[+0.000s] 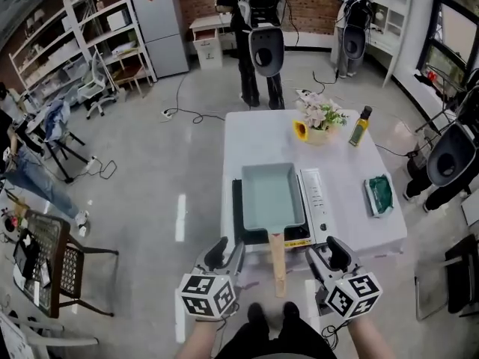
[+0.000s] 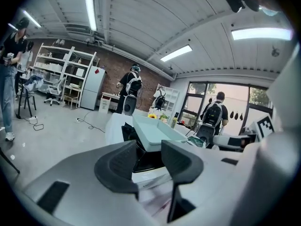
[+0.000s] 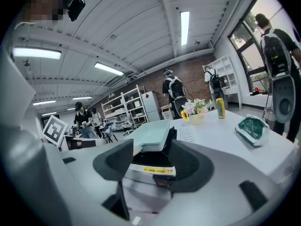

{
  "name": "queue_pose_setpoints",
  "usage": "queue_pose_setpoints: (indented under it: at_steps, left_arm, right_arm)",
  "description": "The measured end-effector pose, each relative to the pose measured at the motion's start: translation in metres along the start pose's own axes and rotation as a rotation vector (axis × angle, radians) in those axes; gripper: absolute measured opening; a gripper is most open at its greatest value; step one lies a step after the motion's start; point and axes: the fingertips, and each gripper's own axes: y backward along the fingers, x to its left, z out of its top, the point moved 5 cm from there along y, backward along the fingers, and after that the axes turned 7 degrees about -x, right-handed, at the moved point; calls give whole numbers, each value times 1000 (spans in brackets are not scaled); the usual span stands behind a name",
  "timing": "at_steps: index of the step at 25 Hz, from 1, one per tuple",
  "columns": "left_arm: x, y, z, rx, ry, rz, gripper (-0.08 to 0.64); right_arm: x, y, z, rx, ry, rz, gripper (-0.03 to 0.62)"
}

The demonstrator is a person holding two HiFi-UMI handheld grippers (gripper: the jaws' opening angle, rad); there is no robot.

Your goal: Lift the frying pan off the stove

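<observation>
A pale teal rectangular frying pan (image 1: pixel 271 195) sits on a black portable stove (image 1: pixel 238 219) at the near edge of the white table (image 1: pixel 258 133). Its wooden handle (image 1: pixel 278 264) sticks out over the table's edge toward me. My left gripper (image 1: pixel 227 253) hangs just left of the handle and my right gripper (image 1: pixel 325 254) just right of it, both below the table edge. Neither touches the handle. In the left gripper view the open jaws of the left gripper (image 2: pixel 149 161) frame the pan (image 2: pixel 155 133). The right gripper (image 3: pixel 150 166) also stands open, with pan (image 3: pixel 149 136) and stove (image 3: pixel 153 160) ahead.
On the table stand a flower vase (image 1: pixel 318 118), a yellow oil bottle (image 1: pixel 361 126) and a tray with a green cloth (image 1: pixel 379 194). The stove's white control panel (image 1: pixel 318 204) lies right of the pan. People stand beyond the table (image 1: pixel 254 36). A chair (image 1: pixel 52 264) is at left.
</observation>
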Motion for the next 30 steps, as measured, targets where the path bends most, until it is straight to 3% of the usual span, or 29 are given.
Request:
queue_pose_setpoints:
  at_steps: [6,13,17,25,30]
  left_arm:
    - [-13,-8,0,47,113,-129,154]
    - [-33,-19,-11,141,348,-271,201]
    - [-41,-26,-20,180,454,-313,218]
    - [-52,-38,-31,245,562,-340,232]
    - [-58,-45,-34,291,675,-372,232]
  right_arm:
    - [8,10,-9,1,-63,-24,245]
    - [12,20,-12,-2,-125,-17,245]
    - [10,20,-17,-4,-152,-7,245]
    - [8,22,-19,-2,-179,16,242]
    - [7,23,-15,-8,-192,16,242]
